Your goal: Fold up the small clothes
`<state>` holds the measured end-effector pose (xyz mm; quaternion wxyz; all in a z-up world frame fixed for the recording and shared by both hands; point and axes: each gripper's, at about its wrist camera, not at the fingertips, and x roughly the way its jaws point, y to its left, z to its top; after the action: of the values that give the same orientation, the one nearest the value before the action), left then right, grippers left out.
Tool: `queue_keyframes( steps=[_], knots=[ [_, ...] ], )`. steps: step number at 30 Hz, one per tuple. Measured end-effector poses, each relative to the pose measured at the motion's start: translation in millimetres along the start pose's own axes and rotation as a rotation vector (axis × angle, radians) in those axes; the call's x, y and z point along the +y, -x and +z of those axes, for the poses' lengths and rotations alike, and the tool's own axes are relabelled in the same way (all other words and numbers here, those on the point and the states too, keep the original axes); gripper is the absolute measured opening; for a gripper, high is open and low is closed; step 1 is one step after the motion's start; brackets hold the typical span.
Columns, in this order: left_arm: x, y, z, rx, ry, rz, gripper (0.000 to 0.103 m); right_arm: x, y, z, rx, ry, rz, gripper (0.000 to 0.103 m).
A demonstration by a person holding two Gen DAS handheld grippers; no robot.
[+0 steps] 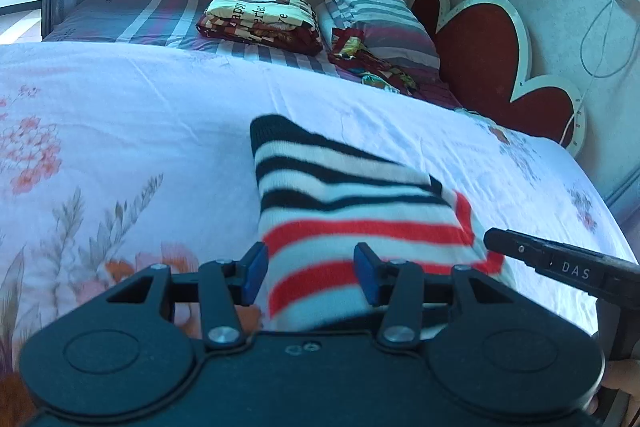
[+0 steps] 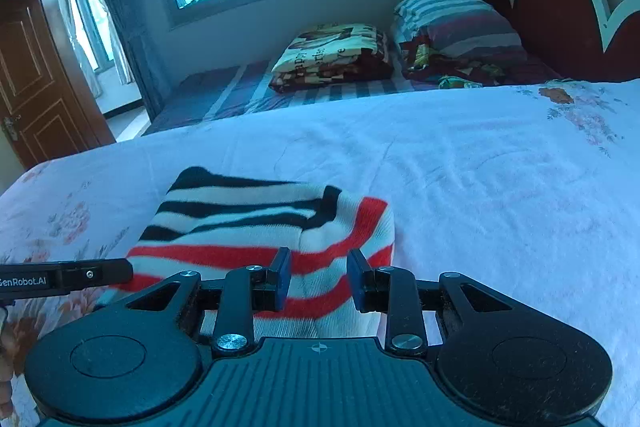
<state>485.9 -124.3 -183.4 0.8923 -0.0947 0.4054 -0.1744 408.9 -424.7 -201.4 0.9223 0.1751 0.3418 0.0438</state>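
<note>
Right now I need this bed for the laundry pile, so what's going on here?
A person is folding a small striped knit garment on the floral bedspread, with tongs in each hand. It lies folded over, black-striped part on top of the red-striped part. The left tongs and right tongs are both open above its near edge, gripping nothing. A folded blanket and a striped pillow sit further back.

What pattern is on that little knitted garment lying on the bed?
Stripes: black and white on the folded-over top, red and white below. The striped garment shows best in the right wrist view.
</note>
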Motion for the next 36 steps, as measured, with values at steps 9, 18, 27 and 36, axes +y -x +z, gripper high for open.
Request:
queue_keyframes(
  steps=[9,18,27,36],
  knots=[
    [1,-3,-24,-0.015,0.007,0.008,0.051,3,1,-37,0.023,0.032,-0.062,0.03],
    [-3,-5,-24,-0.01,-0.03,0.021,0.052,11,-4,-40,0.051,0.002,-0.136,0.039],
    [-6,2,-22,-0.014,-0.089,0.038,0.056,19,44,-35,0.045,-0.046,-0.192,0.056],
    [-1,43,-58,-0.003,-0.038,-0.019,0.059,39,72,-57,0.004,0.021,-0.063,0.051]
  ],
)
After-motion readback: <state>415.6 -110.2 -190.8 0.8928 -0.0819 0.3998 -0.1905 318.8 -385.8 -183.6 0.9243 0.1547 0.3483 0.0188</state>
